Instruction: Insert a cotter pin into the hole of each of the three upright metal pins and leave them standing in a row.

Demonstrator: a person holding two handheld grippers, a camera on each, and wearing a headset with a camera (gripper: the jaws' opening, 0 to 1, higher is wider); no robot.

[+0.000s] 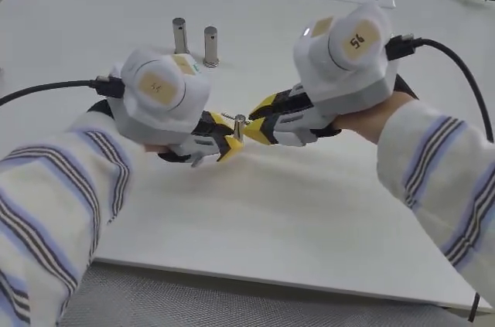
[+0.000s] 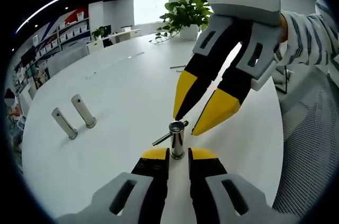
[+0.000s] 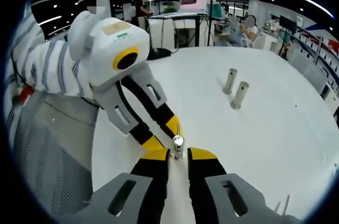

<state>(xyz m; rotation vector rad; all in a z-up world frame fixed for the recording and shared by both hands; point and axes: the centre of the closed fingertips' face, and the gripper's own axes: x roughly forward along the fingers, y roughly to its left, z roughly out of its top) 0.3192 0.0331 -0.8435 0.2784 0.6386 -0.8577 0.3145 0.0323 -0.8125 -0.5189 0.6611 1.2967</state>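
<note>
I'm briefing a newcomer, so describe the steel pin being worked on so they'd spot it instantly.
On the white table, find where the yellow-tipped left gripper and right gripper meet. The short shiny steel pin stands between their tips. Unlike the two bare steel pins further back, it has a thin cotter pin through its top.

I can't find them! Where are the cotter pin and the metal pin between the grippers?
cotter pin (image 2: 161, 140): left gripper view, its thin shaft.
metal pin (image 2: 177, 142): left gripper view, its shiny side.
</note>
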